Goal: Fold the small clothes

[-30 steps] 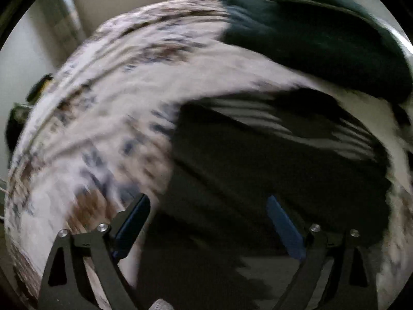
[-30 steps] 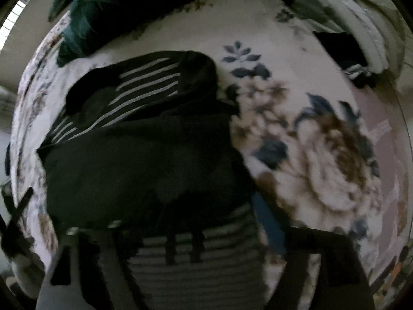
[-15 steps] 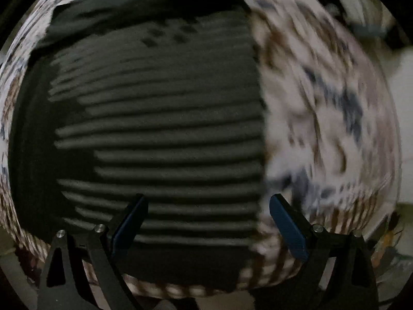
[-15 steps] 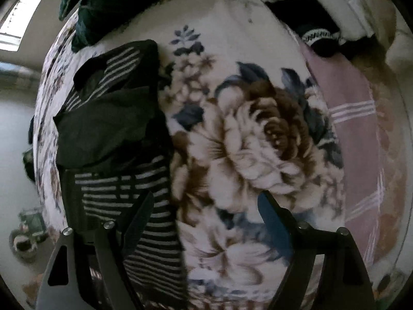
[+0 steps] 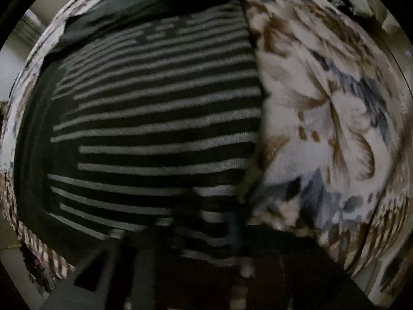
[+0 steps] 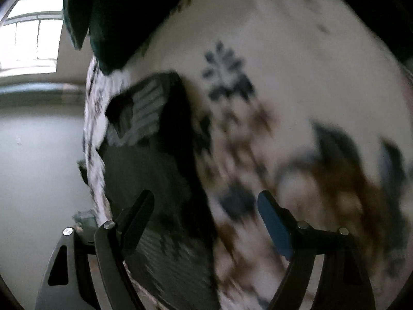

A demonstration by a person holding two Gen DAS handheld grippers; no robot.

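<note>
A black garment with grey stripes (image 5: 155,118) lies spread on a floral blanket (image 5: 335,118) and fills the left wrist view. My left gripper (image 5: 206,232) is low at its near edge, blurred and dark; its fingers look drawn together on the striped cloth. In the right wrist view the same garment (image 6: 152,139) lies bunched at the blanket's left edge. My right gripper (image 6: 206,214) is open and empty above the blanket (image 6: 296,77), its left finger (image 6: 136,219) over the garment.
A dark green cushion or cloth (image 6: 111,18) lies at the far end of the bed. The bed's left edge drops to a pale floor (image 6: 41,155). A window (image 6: 28,38) is at the far left.
My left gripper has dropped onto the striped garment's near edge and its fingers have come together. My right gripper has swung up and away from the garment, still open.
</note>
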